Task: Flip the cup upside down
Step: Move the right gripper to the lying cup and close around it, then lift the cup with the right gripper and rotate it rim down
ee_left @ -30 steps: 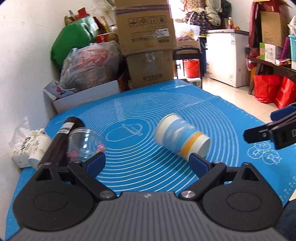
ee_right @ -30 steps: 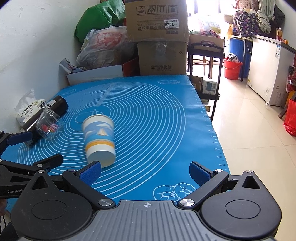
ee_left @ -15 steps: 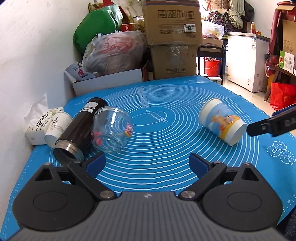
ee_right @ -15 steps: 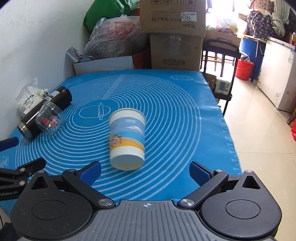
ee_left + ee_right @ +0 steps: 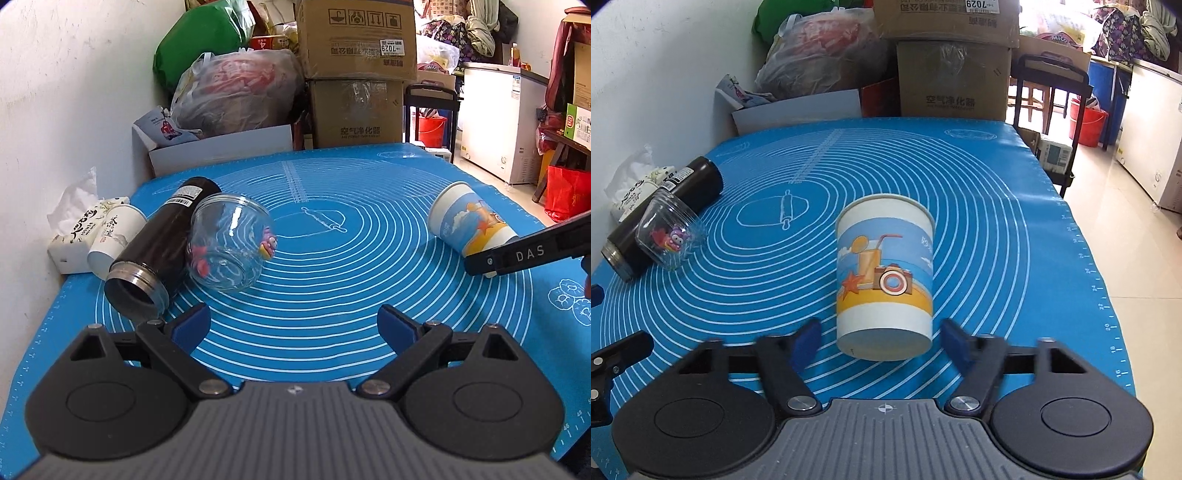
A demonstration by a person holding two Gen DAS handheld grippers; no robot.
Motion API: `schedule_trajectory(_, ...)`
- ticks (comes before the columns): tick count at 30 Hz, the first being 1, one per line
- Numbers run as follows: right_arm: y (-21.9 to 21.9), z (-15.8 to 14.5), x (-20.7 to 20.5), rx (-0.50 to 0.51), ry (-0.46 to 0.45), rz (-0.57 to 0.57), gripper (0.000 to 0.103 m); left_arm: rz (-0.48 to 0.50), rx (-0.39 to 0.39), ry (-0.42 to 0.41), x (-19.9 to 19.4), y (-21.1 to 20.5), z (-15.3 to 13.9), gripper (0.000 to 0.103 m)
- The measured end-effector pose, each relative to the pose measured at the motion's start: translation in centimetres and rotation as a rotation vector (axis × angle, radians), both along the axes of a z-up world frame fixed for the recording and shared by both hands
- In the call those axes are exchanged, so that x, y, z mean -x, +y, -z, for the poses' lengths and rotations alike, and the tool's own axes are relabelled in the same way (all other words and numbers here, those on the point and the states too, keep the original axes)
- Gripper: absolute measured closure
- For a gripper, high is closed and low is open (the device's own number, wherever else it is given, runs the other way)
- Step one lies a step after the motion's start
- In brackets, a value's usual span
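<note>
A white and blue paper cup (image 5: 884, 280) with a drink picture lies on its side on the blue mat (image 5: 979, 206), its base toward the right wrist camera. My right gripper (image 5: 882, 341) is open, its blue pads on either side of the cup's base end, not touching it. In the left wrist view the cup (image 5: 471, 229) lies at the right with a right finger (image 5: 524, 254) across its base. My left gripper (image 5: 293, 325) is open and empty over the mat's near part.
A dark flask (image 5: 162, 251), a clear glass jar (image 5: 229, 247), a small white cup (image 5: 114, 236) and a tissue pack (image 5: 74, 229) lie at the mat's left by the white wall. Boxes and bags stand behind the table. The table's right edge drops to the floor.
My right gripper has moved in toward the cup, so its base now sits between the open pads. The left gripper has swung left and back, bringing the flask and jar into its view.
</note>
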State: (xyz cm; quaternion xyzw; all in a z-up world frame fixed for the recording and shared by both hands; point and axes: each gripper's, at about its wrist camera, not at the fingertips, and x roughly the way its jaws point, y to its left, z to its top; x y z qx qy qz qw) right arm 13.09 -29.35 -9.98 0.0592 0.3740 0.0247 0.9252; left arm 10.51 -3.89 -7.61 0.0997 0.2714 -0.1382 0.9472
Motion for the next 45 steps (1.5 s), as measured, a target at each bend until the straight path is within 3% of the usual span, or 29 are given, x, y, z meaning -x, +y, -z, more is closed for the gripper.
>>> schedule_trajectory(1,0.0,0.1,0.1,-0.006,-0.002,0.001,0.054,-0.002,0.002,0.001,0.0,0.1,0.0,0.007)
schedule_trajectory(11,-0.1,-1.4,0.9,0.044,-0.030,-0.034,0.054,-0.006,0.019,0.001,-0.1,0.6,-0.1,0.007)
schedule_trajectory(24,2.9,-8.6,0.8,0.289,0.080,-0.274,0.054,0.018,0.065,-0.027,0.5,1.1,-1.2,0.007)
schedule_trajectory(29,4.6,-10.2,0.4,0.398,0.195,-0.367,0.054,0.025,0.082,-0.034,0.9,1.6,-1.4,0.007)
schedule_trajectory(36,5.8,-10.0,-1.5,0.541,0.457,-0.453,0.054,0.032,0.099,-0.036,1.1,2.2,-1.7,0.007)
schedule_trajectory(42,6.2,-8.5,-3.4,0.580,0.664,-0.492,0.054,0.035,0.106,-0.031,0.9,2.5,-1.5,0.007)
schedule_trajectory(45,6.4,-7.3,-4.3,0.596,0.713,-0.495,0.054,0.031,0.111,-0.030,0.6,2.6,-1.4,0.007)
